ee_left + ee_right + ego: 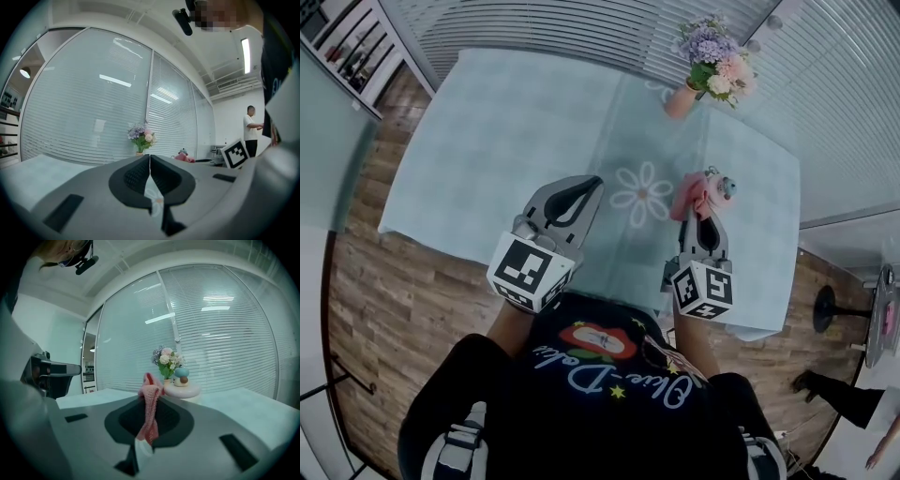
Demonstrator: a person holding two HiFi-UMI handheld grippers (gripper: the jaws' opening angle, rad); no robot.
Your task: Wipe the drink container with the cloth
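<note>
Right gripper [697, 214] pinches cloth [150, 408]; left gripper [586, 184] closed, empty; wiping unstarted; next, press cloth onto container [183, 383] by table's [506, 141] right edge.

Head view: taken from above the person, facing steeply down. The flowers [712, 52] sit at the far right of the worktop [506, 131], well off.

Left gripper view: mounted low behind the left tool [149, 158], near level, flowers dead ahead and distant.

Right gripper view: likewise behind the right tool [149, 397], flowers just right of centre, nearer.

All three views share the flowers. Both gripper views share the blinds [93, 108] behind them.
</note>
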